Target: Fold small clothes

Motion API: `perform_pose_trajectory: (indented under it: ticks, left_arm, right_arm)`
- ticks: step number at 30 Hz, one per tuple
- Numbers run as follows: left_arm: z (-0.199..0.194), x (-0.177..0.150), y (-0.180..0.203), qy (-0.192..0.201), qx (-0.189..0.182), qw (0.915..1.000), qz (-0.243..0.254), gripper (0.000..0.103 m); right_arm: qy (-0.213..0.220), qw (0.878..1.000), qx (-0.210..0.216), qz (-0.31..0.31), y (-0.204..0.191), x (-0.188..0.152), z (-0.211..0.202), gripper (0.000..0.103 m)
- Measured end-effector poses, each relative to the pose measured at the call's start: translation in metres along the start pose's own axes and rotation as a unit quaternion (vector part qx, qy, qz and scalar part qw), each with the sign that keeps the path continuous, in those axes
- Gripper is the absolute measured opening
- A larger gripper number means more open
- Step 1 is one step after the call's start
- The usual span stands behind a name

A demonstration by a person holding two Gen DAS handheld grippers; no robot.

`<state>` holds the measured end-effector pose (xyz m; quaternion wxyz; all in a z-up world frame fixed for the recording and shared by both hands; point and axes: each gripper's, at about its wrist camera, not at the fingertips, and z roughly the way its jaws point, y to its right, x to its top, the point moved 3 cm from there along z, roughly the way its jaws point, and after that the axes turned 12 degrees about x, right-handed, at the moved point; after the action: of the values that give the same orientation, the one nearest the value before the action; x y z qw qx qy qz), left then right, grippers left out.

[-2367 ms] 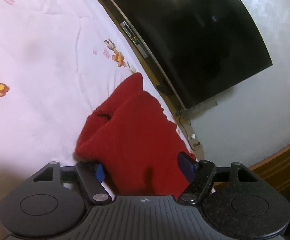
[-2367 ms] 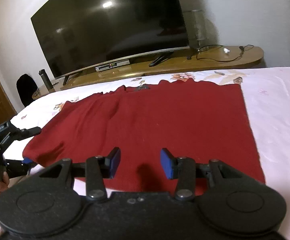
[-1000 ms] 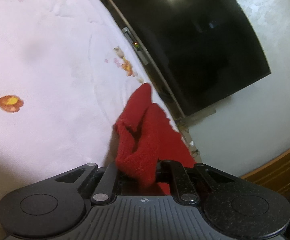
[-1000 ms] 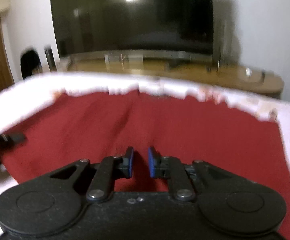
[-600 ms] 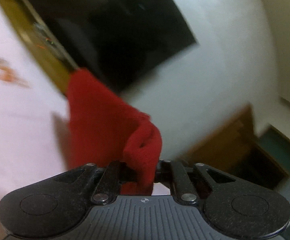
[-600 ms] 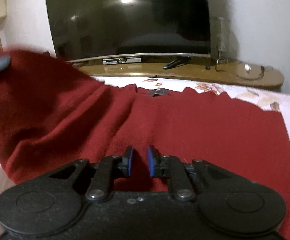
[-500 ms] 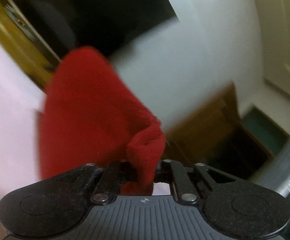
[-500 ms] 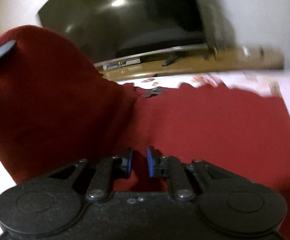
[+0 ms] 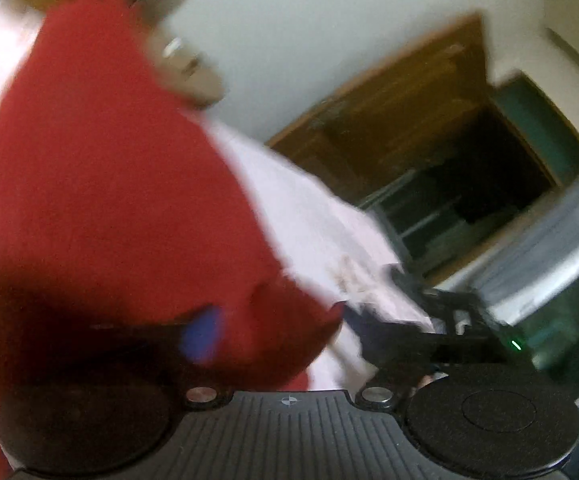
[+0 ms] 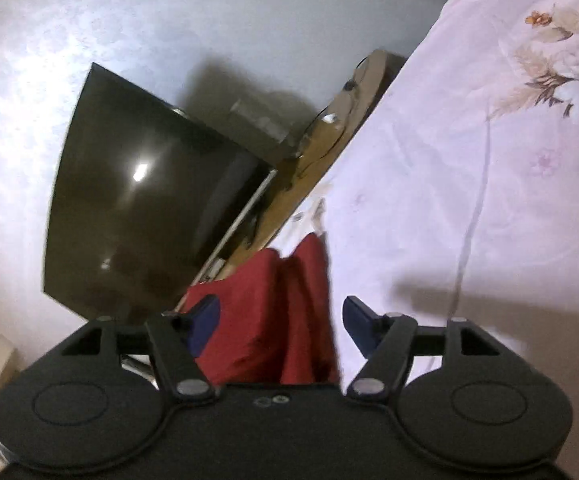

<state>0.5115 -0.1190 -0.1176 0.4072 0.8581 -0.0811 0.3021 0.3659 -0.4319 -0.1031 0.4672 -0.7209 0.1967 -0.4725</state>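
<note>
The red knitted garment [image 9: 101, 200] lies on the pink floral bedsheet [image 10: 469, 200]. In the blurred left wrist view it fills the left half, and a fold of it sits between the spread fingers of my left gripper [image 9: 277, 326], which is open. In the right wrist view the garment [image 10: 273, 320] shows as folded layers between the blue pads of my right gripper [image 10: 281, 320], which is open wide. The right gripper's black body shows in the left wrist view [image 9: 441, 332], just right of the cloth.
A large dark TV [image 10: 145, 200] stands on a wooden console [image 10: 329, 140] beyond the bed's far edge. A wooden door frame [image 9: 409, 120] and a white wall [image 9: 309, 40] lie behind. The sheet [image 9: 329, 232] stretches to the garment's right.
Both grippers have opened and let go of the red garment. The left side of the garment has been carried over to the right. Both cameras have swung sharply.
</note>
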Motion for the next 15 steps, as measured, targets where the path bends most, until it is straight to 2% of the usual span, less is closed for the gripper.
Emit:
perform_pose_trajectory:
  ticks: [3, 5, 7, 9, 11, 13, 15]
  left_arm:
    - [-0.043, 0.011, 0.0, 0.033, 0.002, 0.9992, 0.021, 0.088]
    - [-0.063, 0.016, -0.02, 0.063, 0.049, 0.9967, 0.017, 0.088]
    - [-0.076, 0.023, -0.048, 0.081, 0.118, 0.9896, -0.016, 0.088]
    - [-0.081, 0.032, -0.068, 0.091, 0.16, 0.9823, -0.034, 0.088]
    - [-0.079, 0.036, -0.079, 0.092, 0.181, 0.9784, -0.039, 0.088]
    - [-0.068, 0.036, -0.082, 0.082, 0.205, 0.9744, -0.044, 0.088]
    - [-0.061, 0.034, -0.086, 0.068, 0.233, 0.969, -0.046, 0.088]
  right_arm:
    - [-0.031, 0.999, 0.017, 0.0, -0.009, -0.008, 0.009, 0.068]
    - [-0.057, 0.998, 0.027, 0.006, -0.012, -0.015, 0.018, 0.068]
    - [-0.073, 0.997, 0.018, 0.007, -0.009, -0.019, 0.027, 0.068]
    - [-0.081, 0.996, 0.023, 0.021, -0.006, -0.022, 0.033, 0.066]
    - [-0.102, 0.994, 0.027, 0.034, -0.002, -0.023, 0.043, 0.064]
    - [-0.124, 0.992, 0.001, 0.026, 0.001, -0.025, 0.054, 0.061]
    - [-0.142, 0.989, 0.002, 0.031, 0.004, -0.026, 0.067, 0.06]
